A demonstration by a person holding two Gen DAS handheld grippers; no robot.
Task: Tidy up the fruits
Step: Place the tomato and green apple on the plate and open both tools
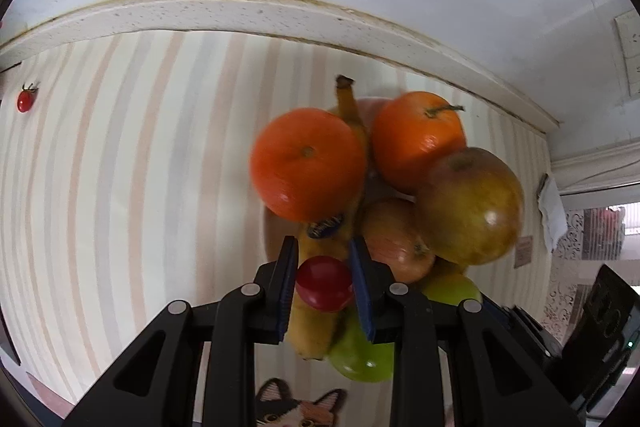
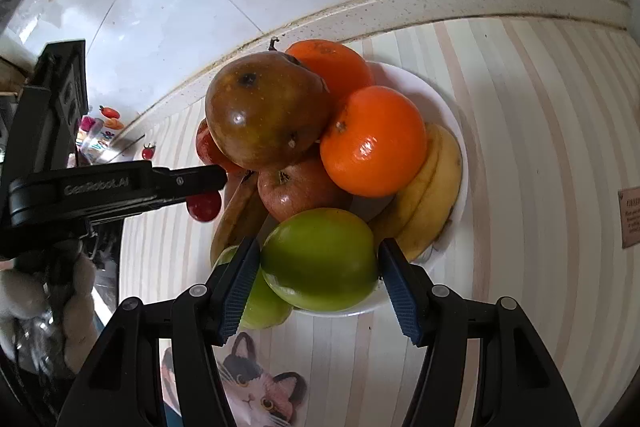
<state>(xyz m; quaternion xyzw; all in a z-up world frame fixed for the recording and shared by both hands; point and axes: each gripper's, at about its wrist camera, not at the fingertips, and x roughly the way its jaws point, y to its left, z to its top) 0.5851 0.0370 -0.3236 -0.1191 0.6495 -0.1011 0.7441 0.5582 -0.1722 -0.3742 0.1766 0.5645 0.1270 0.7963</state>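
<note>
A white plate [image 2: 436,95] holds a pile of fruit: two oranges [image 2: 372,141], a brown-green apple [image 2: 264,111], a red apple [image 2: 300,191], bananas [image 2: 432,195] and green apples. My left gripper [image 1: 325,259] is shut on a red cherry tomato [image 1: 324,287] just above the banana [image 1: 320,323] at the plate's near edge; it also shows in the right wrist view [image 2: 204,205]. My right gripper [image 2: 318,263] is closed around a green apple [image 2: 320,259] at the front of the plate, pads touching both sides.
Another cherry tomato [image 1: 26,99] lies on the striped tablecloth [image 1: 140,167] far left, seen also in the right wrist view [image 2: 148,151]. A cat picture [image 2: 260,387] is on the cloth in front. The counter's raised back edge [image 1: 240,11] and white wall lie behind.
</note>
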